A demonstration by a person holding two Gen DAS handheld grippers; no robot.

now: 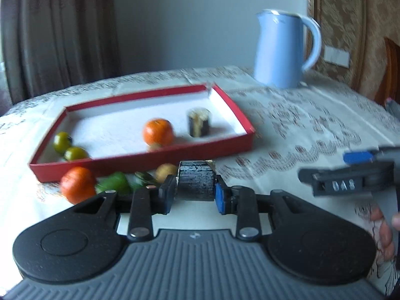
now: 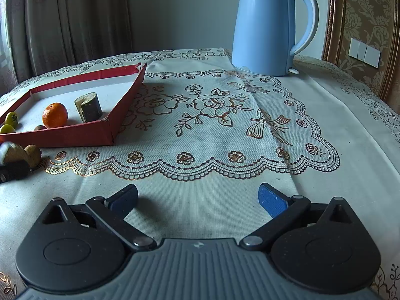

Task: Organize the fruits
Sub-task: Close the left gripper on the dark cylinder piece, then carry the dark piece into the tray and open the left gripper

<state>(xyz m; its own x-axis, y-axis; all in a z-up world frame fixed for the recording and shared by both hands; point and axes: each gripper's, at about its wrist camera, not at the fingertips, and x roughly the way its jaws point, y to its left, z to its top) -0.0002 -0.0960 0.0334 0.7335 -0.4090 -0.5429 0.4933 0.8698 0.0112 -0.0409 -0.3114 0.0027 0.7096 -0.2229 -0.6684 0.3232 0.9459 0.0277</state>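
My left gripper (image 1: 195,196) is shut on a short dark sugarcane piece (image 1: 196,178) lying just in front of the red tray (image 1: 140,162). Inside the tray are an orange (image 1: 158,131), an upright sugarcane piece (image 1: 199,122) and two green fruits (image 1: 62,141) at its left end. Outside it, to the left of my fingers, lie another orange (image 1: 78,185), a green fruit (image 1: 115,183) and a tan round fruit (image 1: 166,171). My right gripper (image 2: 197,200) stands open over bare cloth, right of the tray (image 2: 75,138), with nothing between its pads.
A light blue kettle (image 2: 265,25) stands at the back right of the table. A flowered tablecloth (image 2: 212,105) covers the top. Curtains hang behind on the left and a patterned wall with switches is on the right. A hand shows at the right edge of the left wrist view.
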